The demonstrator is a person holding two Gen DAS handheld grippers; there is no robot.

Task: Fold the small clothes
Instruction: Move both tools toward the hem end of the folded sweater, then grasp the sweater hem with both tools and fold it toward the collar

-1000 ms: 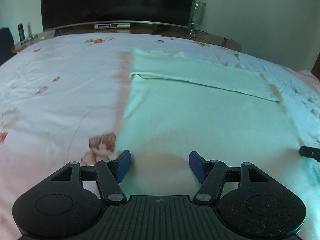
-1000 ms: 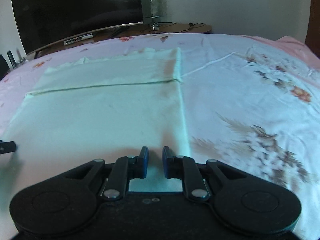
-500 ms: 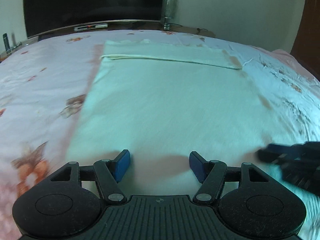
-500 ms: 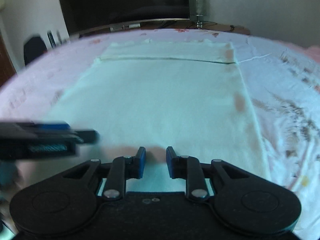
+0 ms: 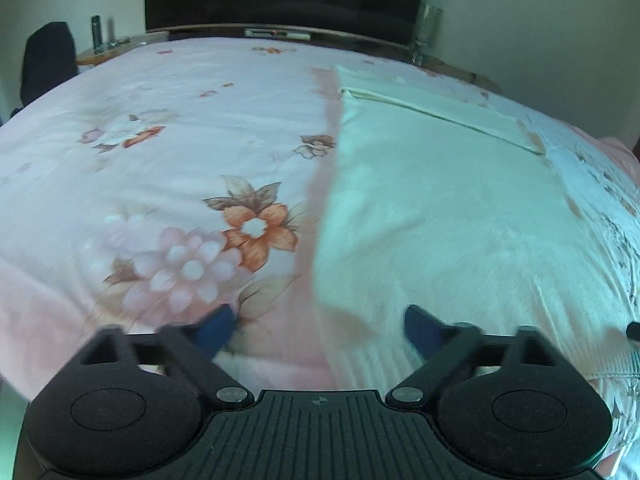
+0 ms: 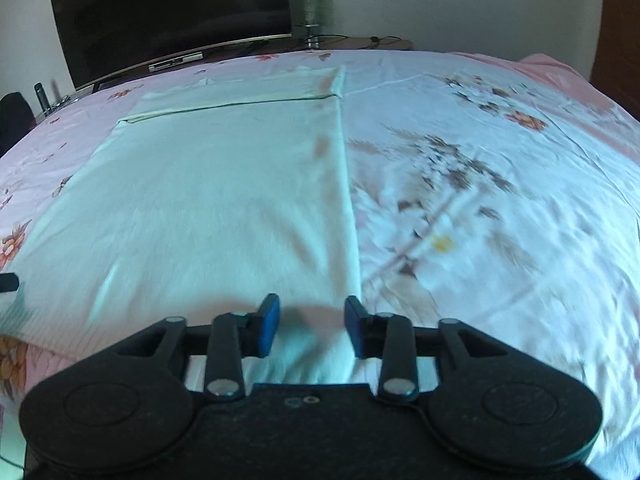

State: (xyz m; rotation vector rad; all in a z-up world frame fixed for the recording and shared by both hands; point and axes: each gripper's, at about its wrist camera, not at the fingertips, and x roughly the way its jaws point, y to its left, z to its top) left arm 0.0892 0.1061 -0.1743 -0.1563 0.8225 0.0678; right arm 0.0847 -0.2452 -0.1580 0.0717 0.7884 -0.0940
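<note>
A pale cream garment (image 5: 432,208) lies flat on the bed, its far end folded over into a band (image 5: 440,114). In the left wrist view my left gripper (image 5: 316,330) is open, its fingers astride the garment's near left corner. In the right wrist view the same garment (image 6: 208,200) fills the left half. My right gripper (image 6: 310,326) is open astride its near right corner, with cloth between the blue pads. Neither gripper holds the cloth.
The bed has a pink floral bedspread (image 5: 168,184). Beyond it stand a dark TV (image 6: 168,12), a glass (image 6: 308,8) and a wooden shelf. A dark chair (image 5: 48,60) is at far left. The other gripper's tip shows at each view's edge (image 5: 634,330).
Both grippers swung outward from the garment's middle to its near corners. The right gripper's jaws opened wider. The garment itself has not moved.
</note>
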